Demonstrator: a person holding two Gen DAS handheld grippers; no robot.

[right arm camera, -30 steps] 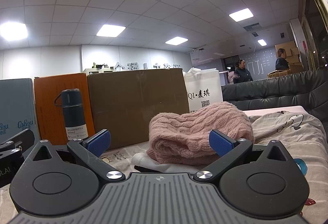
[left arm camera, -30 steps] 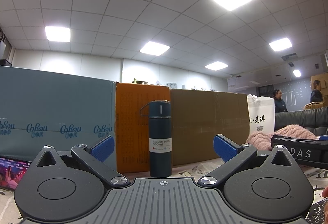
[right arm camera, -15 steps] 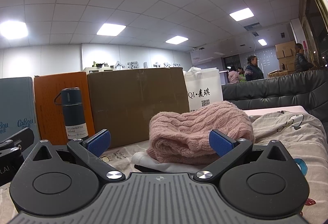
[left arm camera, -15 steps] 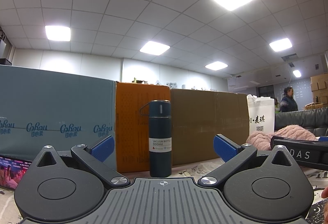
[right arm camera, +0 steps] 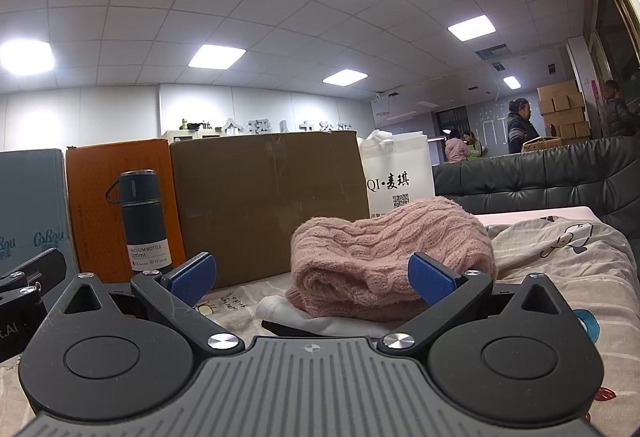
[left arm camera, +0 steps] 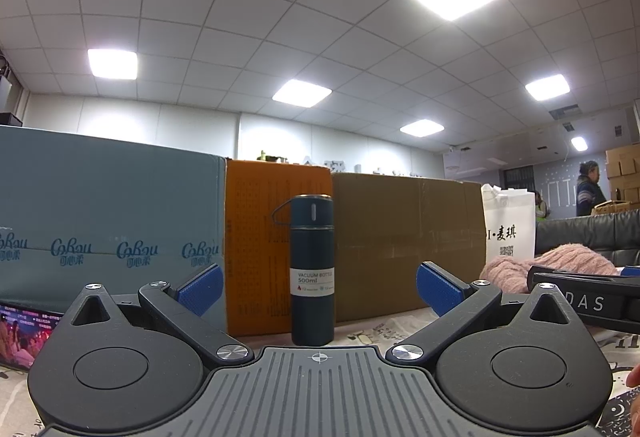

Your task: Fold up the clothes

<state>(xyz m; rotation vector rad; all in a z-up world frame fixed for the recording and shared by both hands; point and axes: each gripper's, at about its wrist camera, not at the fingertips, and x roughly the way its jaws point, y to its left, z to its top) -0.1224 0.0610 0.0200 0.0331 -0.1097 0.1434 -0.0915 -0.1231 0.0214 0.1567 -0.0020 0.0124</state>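
A folded pink knitted sweater [right arm camera: 392,257] lies on a white garment [right arm camera: 296,315] atop the printed bedsheet [right arm camera: 560,257], just ahead of my right gripper [right arm camera: 312,277]. That gripper stands open, blue pads wide apart, nothing between them. From the left wrist view the same sweater [left arm camera: 560,261] shows at the far right, behind the other gripper's black body [left arm camera: 584,297]. My left gripper [left arm camera: 318,287] is open too, low over the surface, facing a dark vacuum bottle [left arm camera: 312,269], with nothing held.
A row of boxes stands behind: blue-grey [left arm camera: 104,225], orange [left arm camera: 260,245] and brown cardboard [left arm camera: 408,241]. A white paper bag [right arm camera: 400,181] and a black sofa [right arm camera: 540,181] sit to the right. A screen [left arm camera: 24,333] glows at lower left. People stand far back.
Both grippers have stayed still and open. Only the people in the far background have shifted.
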